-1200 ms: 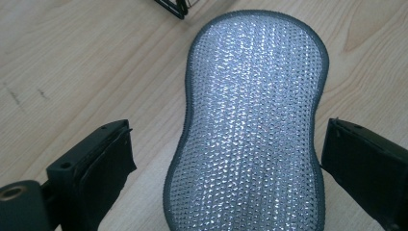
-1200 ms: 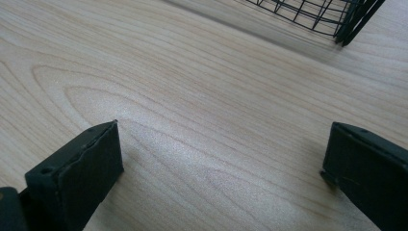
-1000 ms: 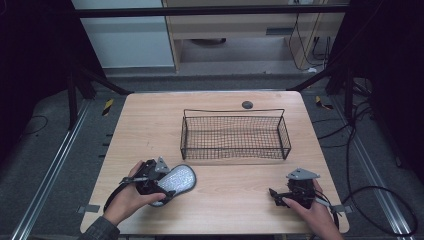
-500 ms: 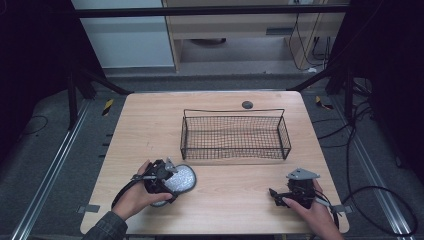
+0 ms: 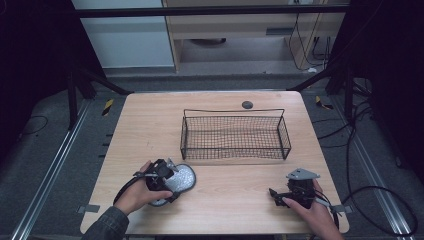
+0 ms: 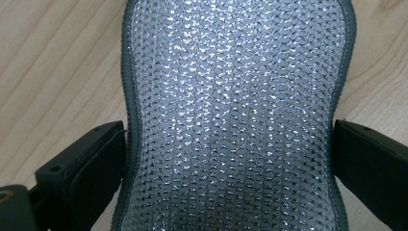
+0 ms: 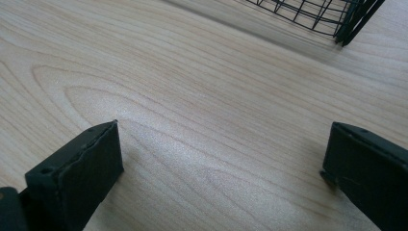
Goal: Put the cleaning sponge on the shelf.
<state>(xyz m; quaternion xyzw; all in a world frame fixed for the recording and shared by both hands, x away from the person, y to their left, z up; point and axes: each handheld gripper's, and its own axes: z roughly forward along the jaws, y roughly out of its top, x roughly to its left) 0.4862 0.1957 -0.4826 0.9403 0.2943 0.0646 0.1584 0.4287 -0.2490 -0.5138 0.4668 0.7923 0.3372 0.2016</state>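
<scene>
A silver, glittery mesh sponge (image 5: 182, 177) with a dark grey edge lies on the wooden table (image 5: 150, 125) at the front left. My left gripper (image 5: 173, 184) is open, one black jaw on each side of the sponge's (image 6: 231, 110) narrow waist, at or just touching its edges. In the left gripper view my left gripper (image 6: 230, 163) has the sponge running up between its jaws. My right gripper (image 5: 275, 195) rests at the front right, open, jaws pointing left over bare wood. Nothing sits between the jaws of my right gripper (image 7: 223, 163).
A black wire basket (image 5: 232, 150) stands in the middle of the table, with nothing in it; its corner (image 7: 312, 12) shows at the top of the right gripper view. A small dark round disc (image 5: 247, 104) sits near the far edge.
The left hand and gripper have shifted slightly right, closer around the sponge, which has stayed in place. The right gripper has not moved.
</scene>
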